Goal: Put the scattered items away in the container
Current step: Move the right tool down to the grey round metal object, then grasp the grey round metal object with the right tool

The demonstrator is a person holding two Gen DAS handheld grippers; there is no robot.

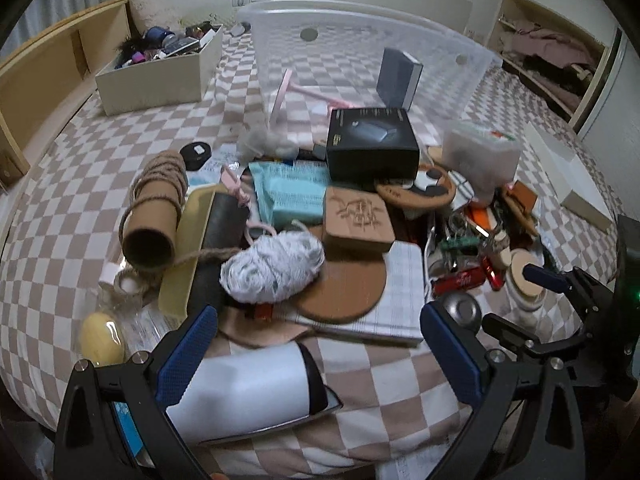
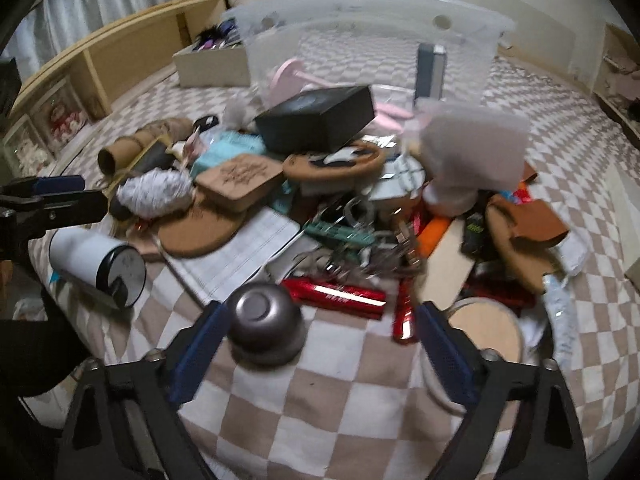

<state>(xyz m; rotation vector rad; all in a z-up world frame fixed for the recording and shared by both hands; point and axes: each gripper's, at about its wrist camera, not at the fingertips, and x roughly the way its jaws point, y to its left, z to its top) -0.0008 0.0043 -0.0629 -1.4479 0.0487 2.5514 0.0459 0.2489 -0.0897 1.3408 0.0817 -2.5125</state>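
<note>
The clear container [image 1: 360, 52] stands on the bed, a grey box and pink hanger inside; the clutter pile [image 1: 340, 208] lies just before it. The left gripper [image 1: 316, 344], spread wide, straddles a white tumbler [image 1: 248, 392]; the right gripper [image 2: 320, 340], likewise agape, brackets a steel bowl [image 2: 264, 320], likely lining up grasps.

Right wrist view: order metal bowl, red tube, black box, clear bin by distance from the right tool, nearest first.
1. Metal bowl, upside down by the left finger of the right tool.
2. Red tube, just beyond, centre.
3. Black box, atop the pile.
4. Clear bin, at the back.
</note>
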